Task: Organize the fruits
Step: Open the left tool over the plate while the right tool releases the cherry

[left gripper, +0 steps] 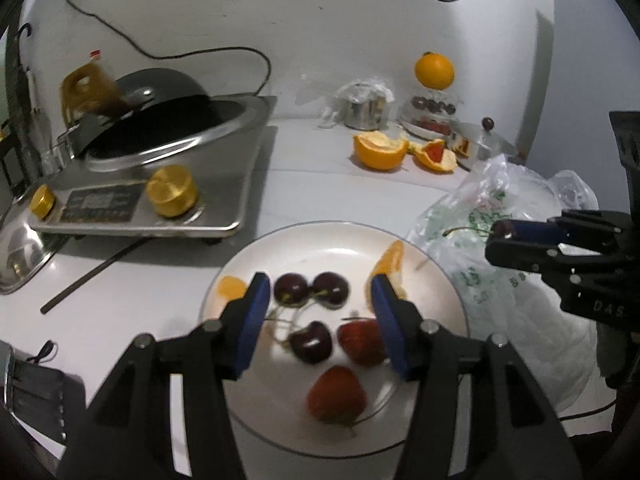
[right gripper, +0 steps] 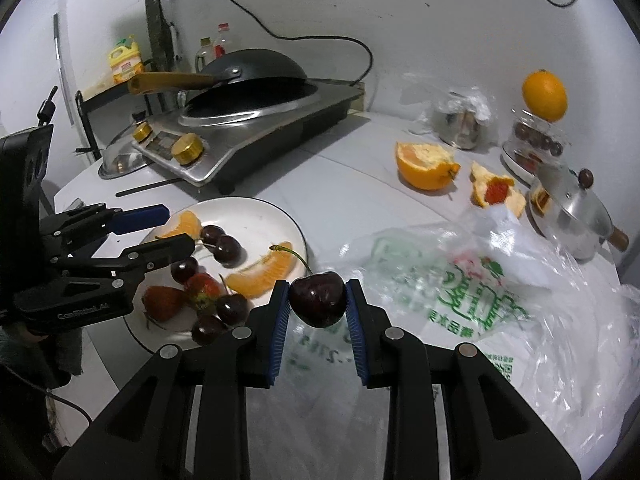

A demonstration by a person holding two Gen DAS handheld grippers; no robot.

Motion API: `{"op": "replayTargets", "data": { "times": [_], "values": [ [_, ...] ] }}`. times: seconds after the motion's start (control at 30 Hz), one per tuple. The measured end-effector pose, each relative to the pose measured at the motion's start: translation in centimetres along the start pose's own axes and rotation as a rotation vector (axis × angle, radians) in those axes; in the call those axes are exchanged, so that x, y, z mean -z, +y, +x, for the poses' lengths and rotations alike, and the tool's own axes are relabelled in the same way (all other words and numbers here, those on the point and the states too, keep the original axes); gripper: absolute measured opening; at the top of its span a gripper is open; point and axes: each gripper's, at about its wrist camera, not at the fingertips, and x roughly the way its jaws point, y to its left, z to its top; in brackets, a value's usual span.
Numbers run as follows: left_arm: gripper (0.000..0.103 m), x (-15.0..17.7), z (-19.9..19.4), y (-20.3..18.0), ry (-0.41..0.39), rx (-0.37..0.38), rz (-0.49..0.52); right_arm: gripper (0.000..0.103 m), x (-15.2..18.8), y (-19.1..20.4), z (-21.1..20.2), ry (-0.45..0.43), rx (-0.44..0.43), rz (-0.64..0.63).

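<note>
Right gripper (right gripper: 317,300): nearest the right wrist camera, its blue pads clamped on a dark cherry (right gripper: 318,299) by the sides, stem pointing up and to the left; the cherry hangs above the plastic bag (right gripper: 460,292), just off the plate's right rim.
Left gripper (left gripper: 318,300): jaws parted to a middling width with nothing between the pads; it hovers over the plate, and the fruit below shows through the gap.
Plate (left gripper: 344,240): white with a thin dark rim, near the front edge of the table (left gripper: 320,184), between the cooker and the bag.
On the plate: several dark cherries (left gripper: 291,289) clustered near the middle, two strawberries (left gripper: 336,394) toward the front rim, one orange segment (left gripper: 231,286) at the left rim and a larger orange segment (left gripper: 390,258) at the right rim.
Plastic bag: clear, crumpled, with green print, spread over the table's right side and touching the plate's right edge.
Orange halves (right gripper: 426,164): one peeled-out half and a smaller piece (right gripper: 496,190) with red flesh, toward the back of the table, well apart from the plate.
Back right corner: a whole orange (right gripper: 545,96) on top of a clear container, a small metal pot (right gripper: 568,216) with a lid just in front.
Back left: a steel induction cooker (right gripper: 256,132) with gold knobs, carrying a black wok.
</note>
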Motion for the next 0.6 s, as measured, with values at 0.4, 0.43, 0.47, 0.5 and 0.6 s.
{"op": "replayTargets", "data": {
  "times": [0.4, 0.43, 0.47, 0.5, 0.6],
  "values": [
    [0.054, 0.9, -0.8, 3.6, -0.006, -0.024, -0.046, 0.03, -2.0, 2.6, 1.9, 0.004, -0.003, -0.037],
    [0.054, 1.0, -0.9, 3.8, -0.01, -0.039, -0.042, 0.03, -2.1, 2.8, 2.1, 0.006, -0.004, -0.039],
    [0.054, 1.0, -0.9, 3.9, -0.015, -0.052, -0.039, 0.03, -2.2, 3.0, 2.4, 0.009, -0.005, -0.041],
    [0.054, 1.1, -0.9, 4.1, -0.018, -0.056, -0.041, 0.03, -2.4, 3.2, 2.8, 0.014, -0.008, -0.045],
    [0.054, 1.2, -0.9, 4.6, -0.018, -0.065, -0.05, 0.03, -3.0, 3.5, 3.9, 0.022, -0.013, -0.051]
  ]
}}
